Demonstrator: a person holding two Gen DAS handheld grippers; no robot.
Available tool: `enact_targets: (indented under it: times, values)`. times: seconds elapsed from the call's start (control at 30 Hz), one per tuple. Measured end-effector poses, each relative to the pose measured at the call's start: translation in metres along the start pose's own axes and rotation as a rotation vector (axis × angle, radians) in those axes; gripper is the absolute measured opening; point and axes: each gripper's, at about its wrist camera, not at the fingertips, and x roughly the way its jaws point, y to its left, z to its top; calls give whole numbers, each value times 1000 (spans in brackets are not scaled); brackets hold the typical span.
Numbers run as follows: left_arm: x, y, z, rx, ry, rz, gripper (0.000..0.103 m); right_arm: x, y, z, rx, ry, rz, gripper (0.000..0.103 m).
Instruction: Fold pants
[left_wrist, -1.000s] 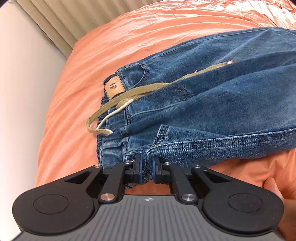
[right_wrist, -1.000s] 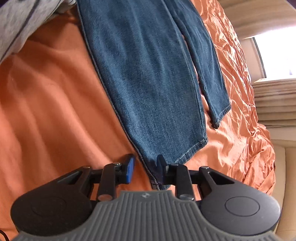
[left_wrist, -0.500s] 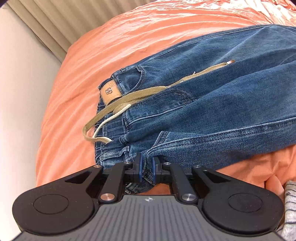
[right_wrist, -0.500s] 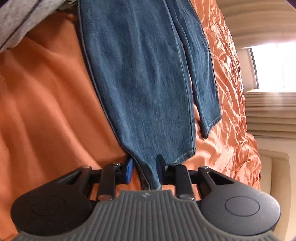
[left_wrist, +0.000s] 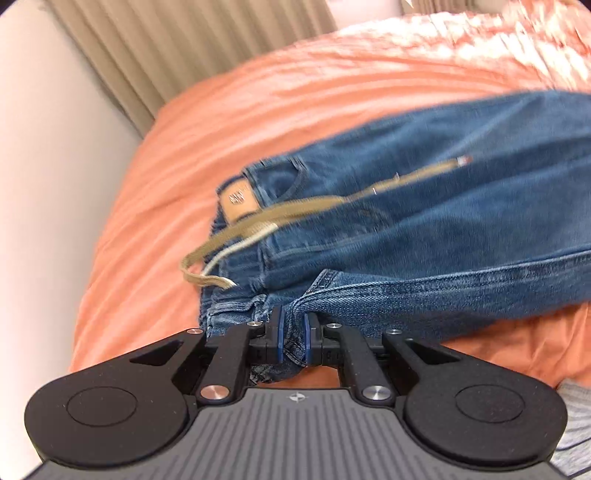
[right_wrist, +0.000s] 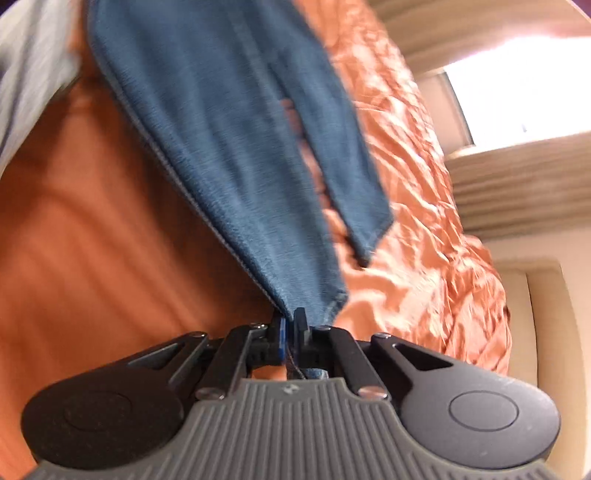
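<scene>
Blue jeans (left_wrist: 424, 236) lie on an orange bedspread (left_wrist: 258, 110), waist to the left, with a tan leather patch (left_wrist: 238, 203) and a tan belt (left_wrist: 280, 218) trailing off the waistband. My left gripper (left_wrist: 293, 325) is shut on the near waistband corner. In the right wrist view the two legs (right_wrist: 236, 147) stretch away from me. My right gripper (right_wrist: 291, 325) is shut on the hem corner of the nearer leg, lifted off the bed. The other leg's hem (right_wrist: 369, 236) hangs free.
A white wall (left_wrist: 48, 184) and beige curtain (left_wrist: 177, 48) border the bed on the left. A grey striped garment (right_wrist: 26, 74) lies at the upper left of the right wrist view. A bright window (right_wrist: 517, 85) and a beige headboard (right_wrist: 546, 332) are at the right.
My right gripper has closed on the leg hem and lifted it, pulling the leg taut. My left gripper has kept its grip on the waistband and risen, showing more curtain.
</scene>
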Motion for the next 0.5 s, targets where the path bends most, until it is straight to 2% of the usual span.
enact_targets:
  times: [0.13, 0.27, 0.37, 0.5]
  values:
    - [-17, 11, 13, -62, -74, 26, 10, -8, -44, 19, 200, -30, -18, 0]
    - [-25, 23, 50, -76, -128, 68, 9, 3, -87, 46, 340, -32, -25, 0]
    - [-18, 32, 86, -89, -154, 103, 9, 22, -119, 71, 404, -30, -28, 0]
    - [15, 41, 133, -84, -134, 137, 9, 63, -151, 108, 421, 0, -19, 0]
